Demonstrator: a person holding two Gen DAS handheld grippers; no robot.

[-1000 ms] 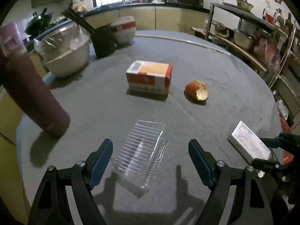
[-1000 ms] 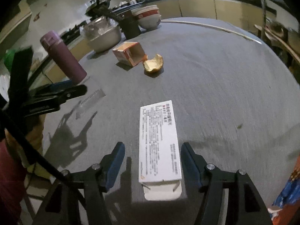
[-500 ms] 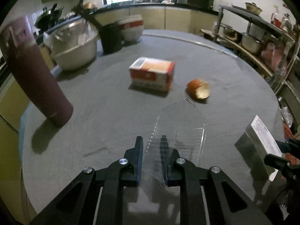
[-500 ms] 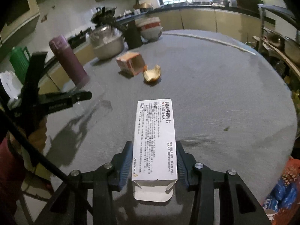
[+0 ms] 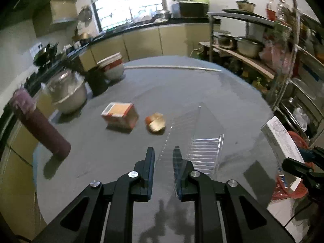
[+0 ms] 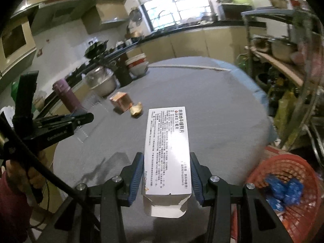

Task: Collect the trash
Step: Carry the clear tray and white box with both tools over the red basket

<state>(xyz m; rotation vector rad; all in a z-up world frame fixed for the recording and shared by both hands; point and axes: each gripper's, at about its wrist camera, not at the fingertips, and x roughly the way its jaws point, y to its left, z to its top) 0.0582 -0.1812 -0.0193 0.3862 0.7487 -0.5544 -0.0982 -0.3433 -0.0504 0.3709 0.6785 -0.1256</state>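
Note:
My left gripper (image 5: pixel 163 151) is shut on a clear ridged plastic tray (image 5: pixel 196 139) and holds it above the grey round table (image 5: pixel 113 154). My right gripper (image 6: pixel 167 162) is shut on a white medicine box (image 6: pixel 167 147) with printed text, lifted off the table; the box also shows in the left wrist view (image 5: pixel 280 137). An orange-and-white carton (image 5: pixel 119 115) and a piece of orange peel (image 5: pixel 156 122) lie on the table's middle. A red mesh basket (image 6: pixel 287 184) with blue scraps stands beside the table at the lower right.
A maroon flask (image 5: pixel 40 129) stands at the table's left edge. A steel pot (image 5: pixel 67 93), a dark container (image 5: pixel 97 81) and stacked bowls (image 5: pixel 112 66) stand at the back left. A metal shelf rack (image 5: pixel 283 60) with pots is on the right.
Both grippers closed: the left on the clear tray, the right on the white box. Both then rose from the table with their items, and the red basket came into view.

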